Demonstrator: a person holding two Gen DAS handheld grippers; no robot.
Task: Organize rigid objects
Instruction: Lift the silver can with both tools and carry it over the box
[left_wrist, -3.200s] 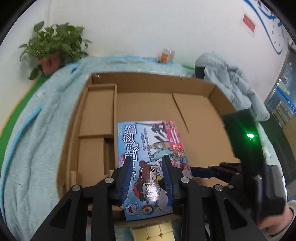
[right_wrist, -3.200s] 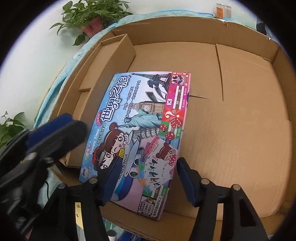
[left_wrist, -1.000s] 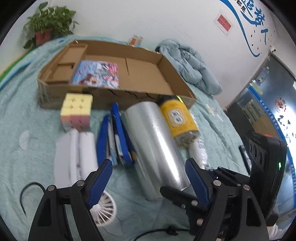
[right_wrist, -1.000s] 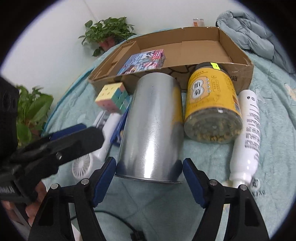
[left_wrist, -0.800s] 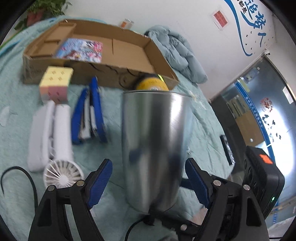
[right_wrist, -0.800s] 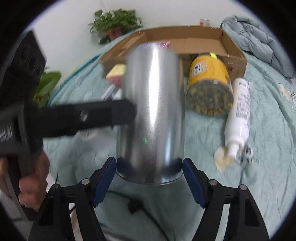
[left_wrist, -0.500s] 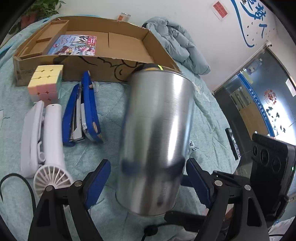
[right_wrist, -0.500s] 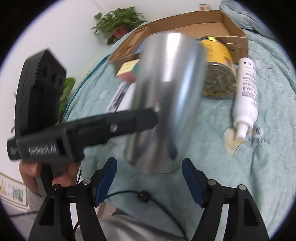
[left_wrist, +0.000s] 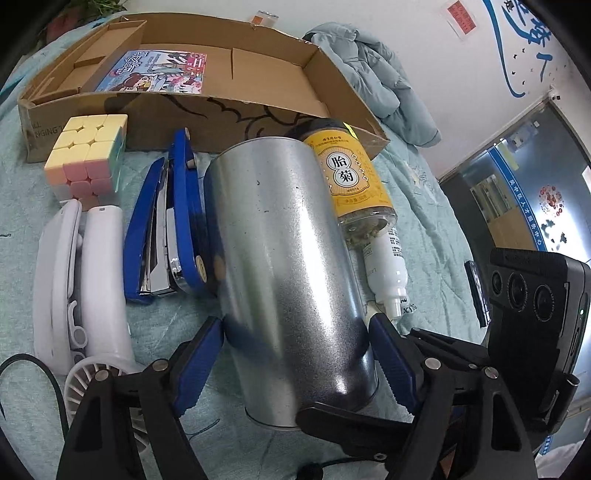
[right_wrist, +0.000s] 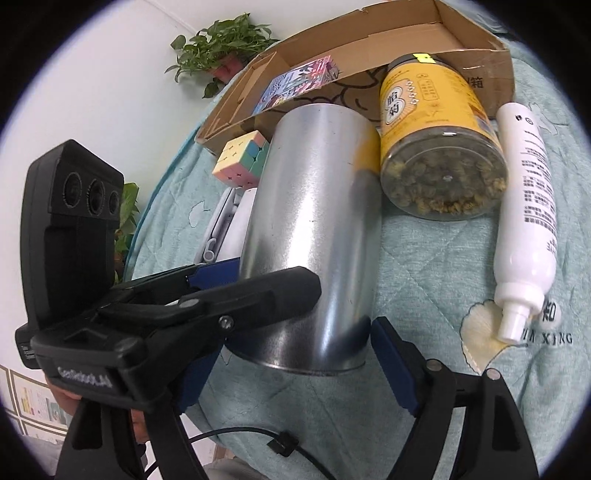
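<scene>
A silver metal tin (left_wrist: 280, 258) lies tilted on the teal bedspread, its near rim towards me. My left gripper (left_wrist: 295, 332) is open, its blue pads standing close along both sides of the tin. In the right wrist view the tin (right_wrist: 317, 206) sits between the pads of my right gripper (right_wrist: 295, 347), whose jaws are opening; the right pad stands just off the rim and the left pad is hidden behind the left gripper's black arm. A cardboard box (left_wrist: 258, 110) at the back holds a colourful game box (left_wrist: 155, 72).
Beside the tin lie a yellow jar (left_wrist: 351, 177), a white spray bottle (right_wrist: 524, 206), a blue stapler (left_wrist: 166, 221), a pastel cube (left_wrist: 86, 155) and a white hand fan (left_wrist: 92, 277). A black cable (right_wrist: 280, 443) crosses the near edge. A padded jacket (left_wrist: 369, 66) lies at the far right.
The tin, lifted upright in my right gripper and swung about, has come down tilted between both grippers. The right jaws have widened. The game box stays in the cardboard box.
</scene>
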